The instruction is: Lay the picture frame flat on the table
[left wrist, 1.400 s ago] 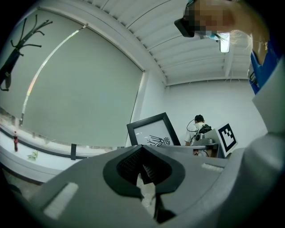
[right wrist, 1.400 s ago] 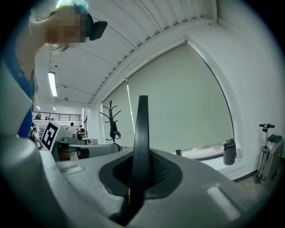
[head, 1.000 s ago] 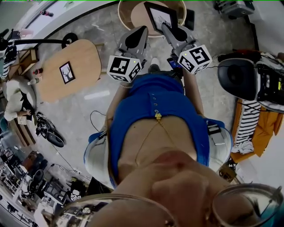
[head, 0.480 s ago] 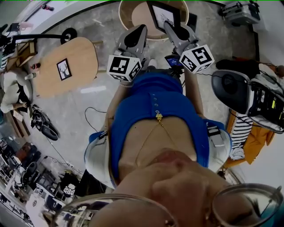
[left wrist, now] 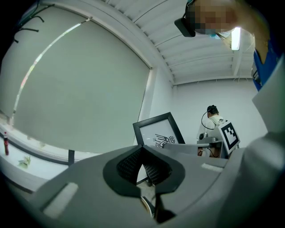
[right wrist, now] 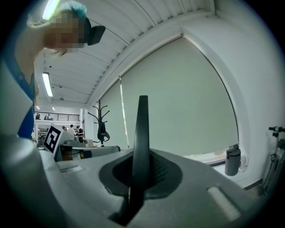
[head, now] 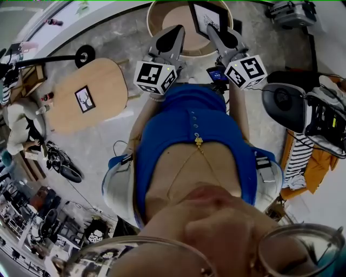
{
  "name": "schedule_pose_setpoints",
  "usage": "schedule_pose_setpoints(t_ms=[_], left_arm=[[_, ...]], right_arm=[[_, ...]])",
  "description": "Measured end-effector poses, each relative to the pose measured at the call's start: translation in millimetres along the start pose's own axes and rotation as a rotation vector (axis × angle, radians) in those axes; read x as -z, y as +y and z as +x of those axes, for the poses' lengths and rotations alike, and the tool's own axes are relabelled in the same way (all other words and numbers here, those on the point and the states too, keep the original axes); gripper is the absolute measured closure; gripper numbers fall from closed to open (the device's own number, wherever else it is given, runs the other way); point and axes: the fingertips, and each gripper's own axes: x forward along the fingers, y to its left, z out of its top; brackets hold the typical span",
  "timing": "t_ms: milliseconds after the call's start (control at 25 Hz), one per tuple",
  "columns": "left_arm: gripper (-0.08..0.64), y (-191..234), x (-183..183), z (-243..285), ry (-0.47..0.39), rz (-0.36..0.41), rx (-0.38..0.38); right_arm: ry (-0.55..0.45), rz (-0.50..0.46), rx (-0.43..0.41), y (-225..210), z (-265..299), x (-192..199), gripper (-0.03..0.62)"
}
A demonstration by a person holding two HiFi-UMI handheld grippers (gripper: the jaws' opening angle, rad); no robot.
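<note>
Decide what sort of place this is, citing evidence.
Probably an open-plan office or studio: an oval light-wood table, a black padded chair and a black coat stand beside tall pale roller blinds.

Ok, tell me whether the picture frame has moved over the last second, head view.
Yes, slightly. Held in the right gripper, the picture frame has drifted rightward, nearer the right rim of the round table.

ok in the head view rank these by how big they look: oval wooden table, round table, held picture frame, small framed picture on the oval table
1. oval wooden table
2. round table, partly cut off and covered
3. picture frame
4. small framed picture, slightly smaller; the held one is nearer the camera, so this pair is unsure
</note>
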Motion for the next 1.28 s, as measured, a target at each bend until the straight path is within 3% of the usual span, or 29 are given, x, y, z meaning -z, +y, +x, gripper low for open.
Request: schedule_pose_setpoints(t_ms=[320,760,1080,1280], left_arm=[[0.561,74.6,-27.8,40.9,0.003,0.017,0.094],[0.561,157.9,-26.5,81.7,0.068,-0.006,0.194],[0.561,161.5,0.8,111.1,0.138,-0.059,0.226],[0.561,148.3,-3.9,128.8,0.125,-0.053,0.197]], right_arm=[[-0.038,0.023,0.057,-21.3,79.0,-17.1,0.583],[0.037,0.021,0.103,-40.9,169.7,1.5,0.583],[0.081,0.042,0.127,-67.6,169.1,12.2,0.583],[0.117,0.033,0.101,-90.3,161.3,11.2,0.583]])
